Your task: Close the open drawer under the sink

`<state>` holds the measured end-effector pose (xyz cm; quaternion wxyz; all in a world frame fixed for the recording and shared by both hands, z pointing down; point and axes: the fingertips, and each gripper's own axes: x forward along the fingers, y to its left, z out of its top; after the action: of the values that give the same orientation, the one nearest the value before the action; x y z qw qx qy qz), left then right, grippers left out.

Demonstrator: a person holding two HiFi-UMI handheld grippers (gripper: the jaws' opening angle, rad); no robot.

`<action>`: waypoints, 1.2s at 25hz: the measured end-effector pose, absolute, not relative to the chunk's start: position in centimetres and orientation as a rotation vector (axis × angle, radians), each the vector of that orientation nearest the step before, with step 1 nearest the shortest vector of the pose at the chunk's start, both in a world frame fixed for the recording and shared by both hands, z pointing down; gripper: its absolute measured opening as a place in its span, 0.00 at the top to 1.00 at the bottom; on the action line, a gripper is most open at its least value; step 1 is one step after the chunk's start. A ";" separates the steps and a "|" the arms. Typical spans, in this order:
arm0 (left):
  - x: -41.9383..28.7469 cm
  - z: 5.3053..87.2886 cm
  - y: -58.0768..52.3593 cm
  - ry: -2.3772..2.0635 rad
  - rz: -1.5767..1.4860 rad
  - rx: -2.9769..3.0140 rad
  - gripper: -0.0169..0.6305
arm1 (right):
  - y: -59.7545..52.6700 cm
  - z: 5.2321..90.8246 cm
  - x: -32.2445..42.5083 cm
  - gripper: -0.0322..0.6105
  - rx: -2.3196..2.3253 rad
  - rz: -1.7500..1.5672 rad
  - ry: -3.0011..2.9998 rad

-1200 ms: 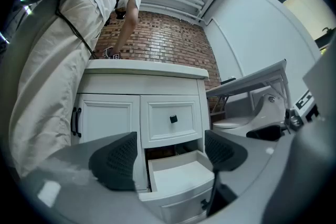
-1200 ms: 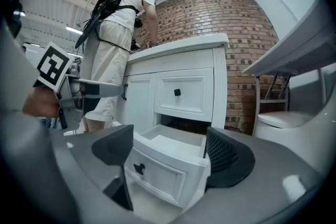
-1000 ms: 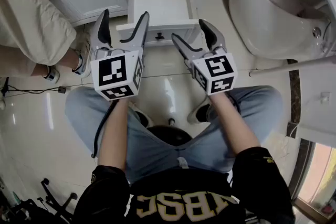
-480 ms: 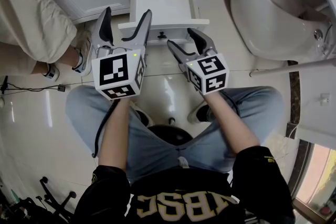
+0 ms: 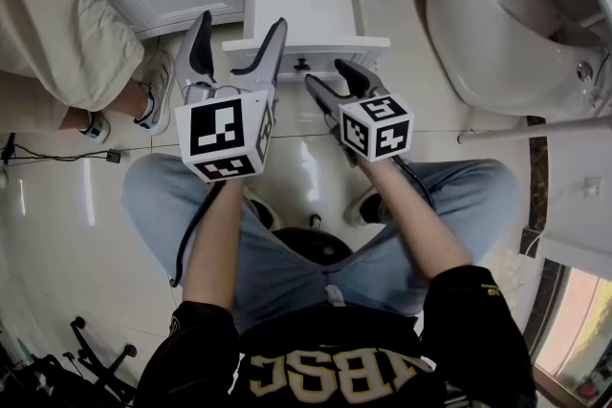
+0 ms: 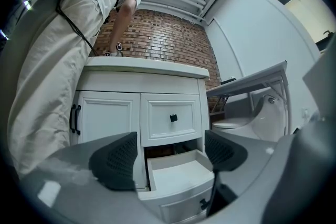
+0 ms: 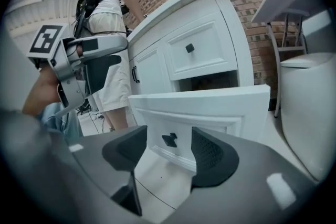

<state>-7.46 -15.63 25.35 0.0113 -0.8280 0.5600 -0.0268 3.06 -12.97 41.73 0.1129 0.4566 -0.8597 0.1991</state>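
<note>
The white drawer point(image 5: 306, 7) under the sink stands pulled out, with a small black knob point(image 5: 302, 65) on its front panel. My right gripper point(image 5: 332, 76) hangs just in front of that panel and its jaws are closing. In the right gripper view the knob point(image 7: 169, 139) sits in line with the gap of the right gripper point(image 7: 168, 152), short of the pads and untouched. My left gripper point(image 5: 239, 33) is held level and open to the left of the drawer, with nothing between its fingers. Past the left gripper point(image 6: 170, 157) I see the empty drawer point(image 6: 178, 176).
A person in beige clothes point(image 5: 57, 24) stands at the vanity on the left, a foot point(image 5: 153, 100) close to my left gripper. A white toilet point(image 5: 497, 14) fills the right. Above the open drawer a shut drawer point(image 6: 173, 118) sits beside a cabinet door point(image 6: 105, 118).
My right gripper has sunk and shifted left toward the drawer's knob, rolled a little, and its jaws have narrowed. The left gripper has stayed where it was.
</note>
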 end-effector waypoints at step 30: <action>-8.5 27.4 -19.8 1.842 -0.115 -2.581 0.35 | -19.2 46.5 0.2 0.74 1.213 0.990 -2.526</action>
<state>-8.47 -19.84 27.38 -0.0156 -0.8134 0.5804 -0.0363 0.20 -19.18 46.46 0.0849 0.4066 -0.8469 0.3320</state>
